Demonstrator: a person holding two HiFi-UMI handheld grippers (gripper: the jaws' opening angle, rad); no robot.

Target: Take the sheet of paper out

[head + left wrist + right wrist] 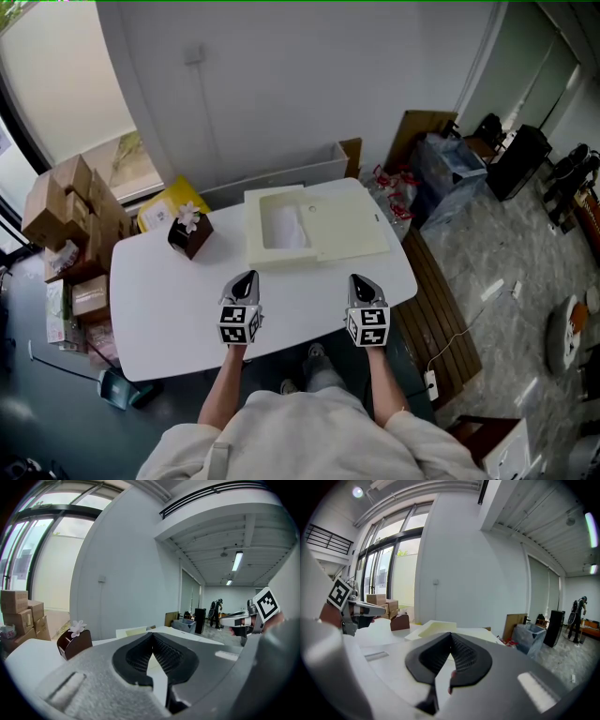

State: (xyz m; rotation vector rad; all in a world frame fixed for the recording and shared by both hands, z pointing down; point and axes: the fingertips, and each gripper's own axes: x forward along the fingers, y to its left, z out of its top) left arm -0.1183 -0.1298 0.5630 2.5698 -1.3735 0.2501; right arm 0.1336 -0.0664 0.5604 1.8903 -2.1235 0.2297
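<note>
While the paper (282,228) lies in the box (272,196) at the desk's (159,300) far side, exposed by the slid-aside lid (352,225), the left hand-held gripper (246,278) and right hand-held gripper (362,281) hover short of it; both are closed and empty, seemingly poised to reach in.

The sheet of paper (284,228) is white and lies inside a flat cream-coloured case (349,230), showing through its open left part. The case lies flat on the far side of the white table (169,300).
</note>
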